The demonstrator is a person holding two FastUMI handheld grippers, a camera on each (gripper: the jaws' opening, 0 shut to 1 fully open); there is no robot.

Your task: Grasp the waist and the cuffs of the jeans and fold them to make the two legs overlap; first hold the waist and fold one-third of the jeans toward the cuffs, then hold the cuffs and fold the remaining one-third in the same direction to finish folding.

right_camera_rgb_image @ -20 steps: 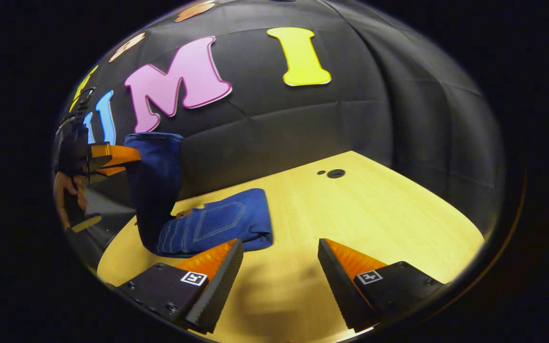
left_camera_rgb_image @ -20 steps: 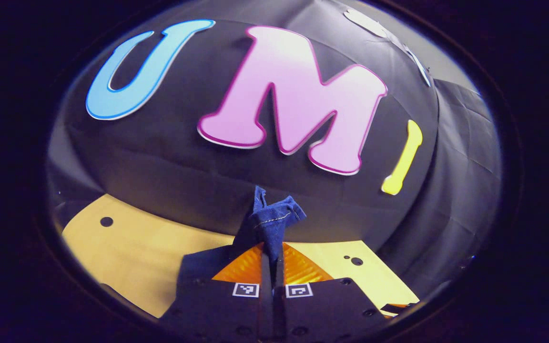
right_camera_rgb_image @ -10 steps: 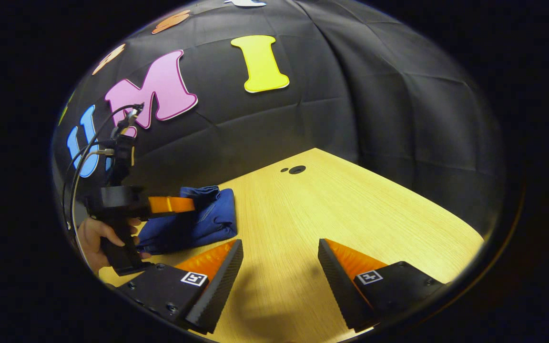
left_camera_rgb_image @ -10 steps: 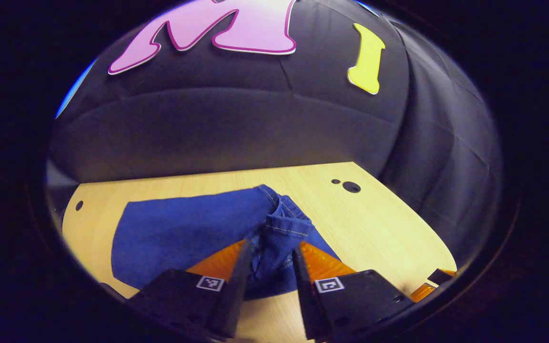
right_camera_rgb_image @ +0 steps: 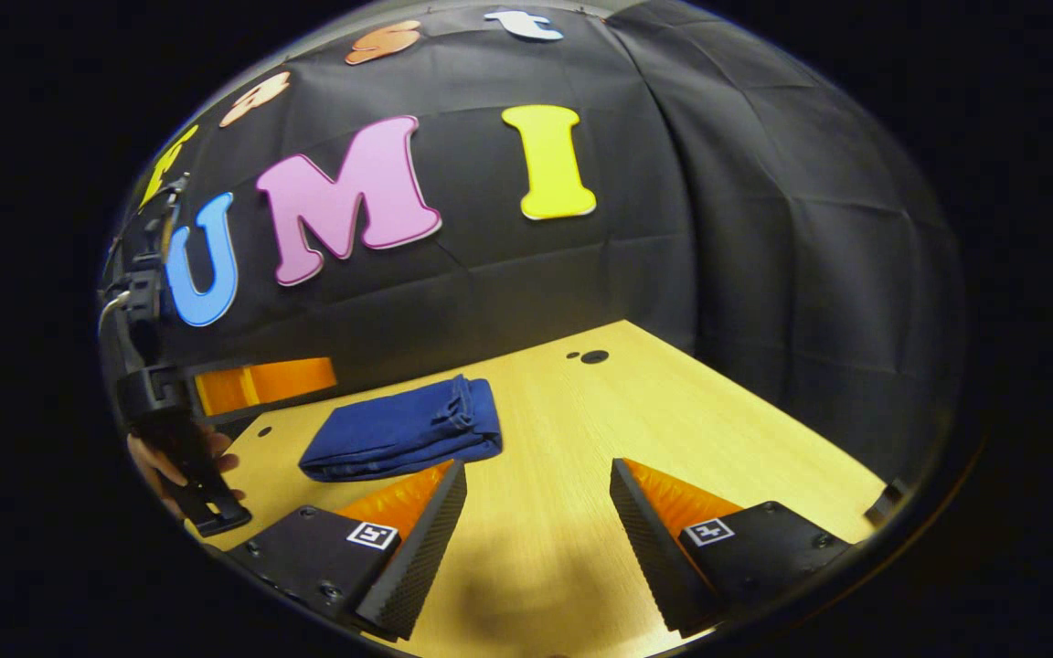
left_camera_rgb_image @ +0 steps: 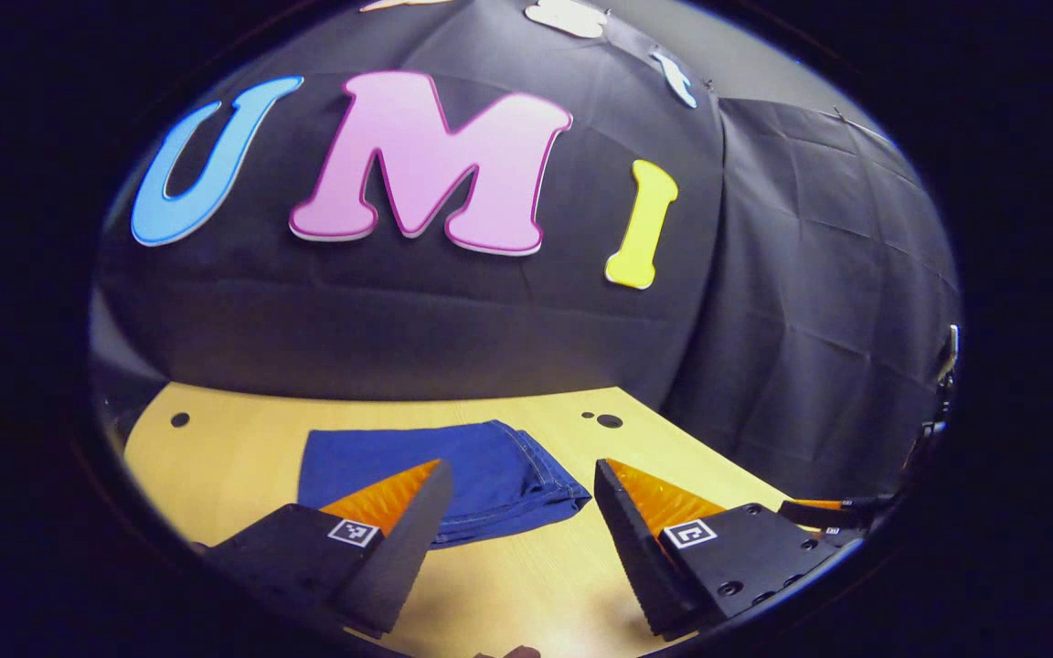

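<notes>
Left gripper (left_camera_rgb_image: 517,539), in the left gripper view, stood released with jaws wide apart; half a second before it still pinched the cuff. The jeans (left_camera_rgb_image: 453,471) now lay free on the table (left_camera_rgb_image: 216,448), just ahead of the fingertips, a flat compact bundle of dark blue denim with a stitched hem at its right edge. Judged: final fold laid, task essentially complete.

Right gripper (right_camera_rgb_image: 536,539), in the right gripper view, was open and empty, as before. Same bundle lay left of centre on smooth pale wood-grain table, layers stacked, edges slightly rounded.
</notes>
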